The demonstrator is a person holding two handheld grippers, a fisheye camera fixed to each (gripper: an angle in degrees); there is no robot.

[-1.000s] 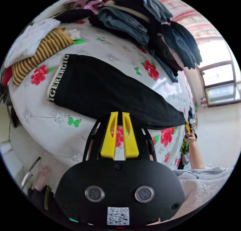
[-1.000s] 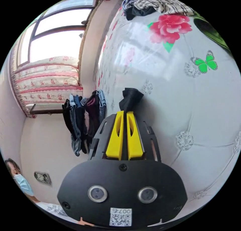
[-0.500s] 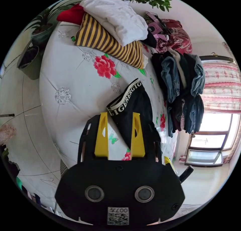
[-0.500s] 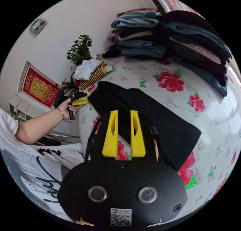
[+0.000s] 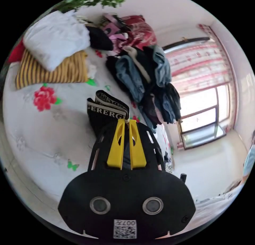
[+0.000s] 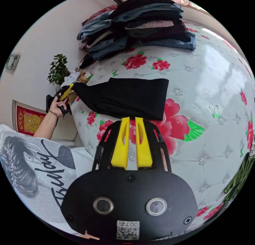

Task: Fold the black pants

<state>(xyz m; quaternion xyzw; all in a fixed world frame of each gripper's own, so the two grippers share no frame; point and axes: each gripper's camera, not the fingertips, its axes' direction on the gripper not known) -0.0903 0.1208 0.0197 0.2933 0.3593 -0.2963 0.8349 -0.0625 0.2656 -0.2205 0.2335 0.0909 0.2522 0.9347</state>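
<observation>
The left hand-held gripper (image 5: 126,120) is clenching the waistband of the black pants (image 6: 124,97), lying folded at centre frame on the floral bed (image 6: 212,77), while the right hand-held gripper (image 6: 132,118) is hovering nearly closed, grasping nothing; the next fold probably needs the waistband carried across.

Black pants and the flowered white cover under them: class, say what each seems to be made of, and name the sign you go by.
The black pants: a soft matte knit, probably jersey, judging by the limp drape and the woven lettered waistband. The flowered white cover: a glossy quilted fabric, perhaps satin or coated cloth, since it reflects window light and is tufted into puffy diamonds.
</observation>
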